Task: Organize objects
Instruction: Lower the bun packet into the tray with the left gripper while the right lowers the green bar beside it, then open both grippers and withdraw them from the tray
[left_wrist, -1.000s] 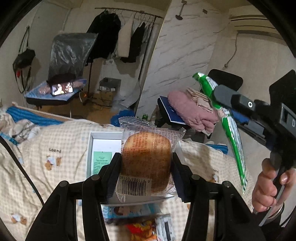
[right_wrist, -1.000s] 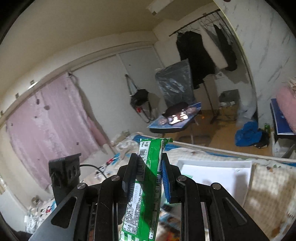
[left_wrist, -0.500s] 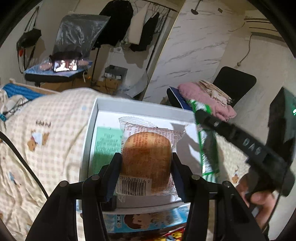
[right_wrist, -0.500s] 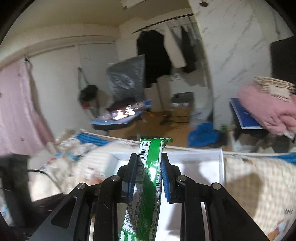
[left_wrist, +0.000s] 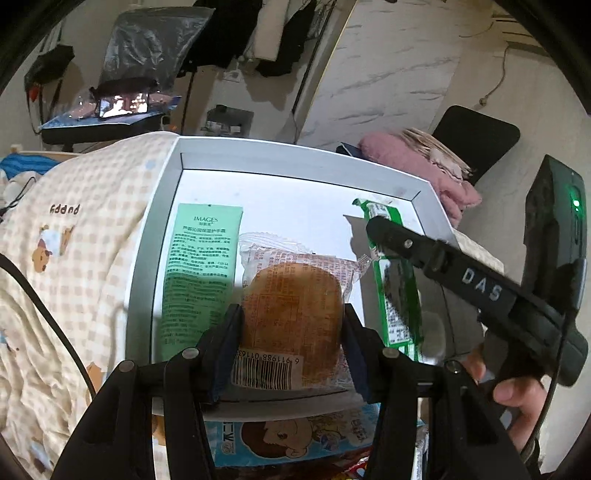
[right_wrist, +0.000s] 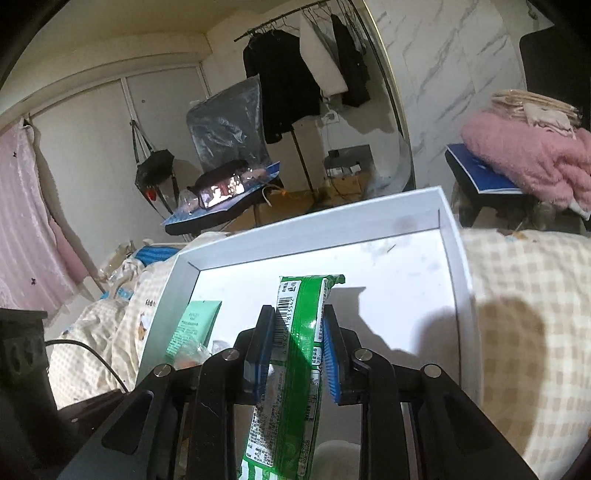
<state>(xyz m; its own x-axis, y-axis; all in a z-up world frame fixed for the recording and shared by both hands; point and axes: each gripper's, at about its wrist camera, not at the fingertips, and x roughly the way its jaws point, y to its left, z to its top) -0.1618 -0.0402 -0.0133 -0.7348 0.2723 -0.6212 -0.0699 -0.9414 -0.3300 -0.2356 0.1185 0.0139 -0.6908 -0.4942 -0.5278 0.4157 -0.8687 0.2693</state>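
A white shallow box (left_wrist: 173, 173) lies on the checked bedspread; it also shows in the right wrist view (right_wrist: 317, 225). My left gripper (left_wrist: 291, 325) is shut on a wrapped bun (left_wrist: 291, 310) and holds it over the box's near half. My right gripper (right_wrist: 298, 350) is shut on a long green snack packet (right_wrist: 295, 354), held over the box; the packet also shows in the left wrist view (left_wrist: 395, 295) at the box's right side. A green flat sachet (left_wrist: 199, 273) lies in the box at the left, and shows in the right wrist view (right_wrist: 192, 325).
A checked bedspread (left_wrist: 74, 236) surrounds the box. More snack packets (left_wrist: 288, 439) lie just before the box's near edge. A chair with pink folded clothes (right_wrist: 528, 158) stands right of the bed. A clothes rack (right_wrist: 295, 70) and a stand with a tablet (right_wrist: 221, 192) are behind.
Both grippers have come down and forward over the white box with their loads. The green packet now hangs inside the box's right side.
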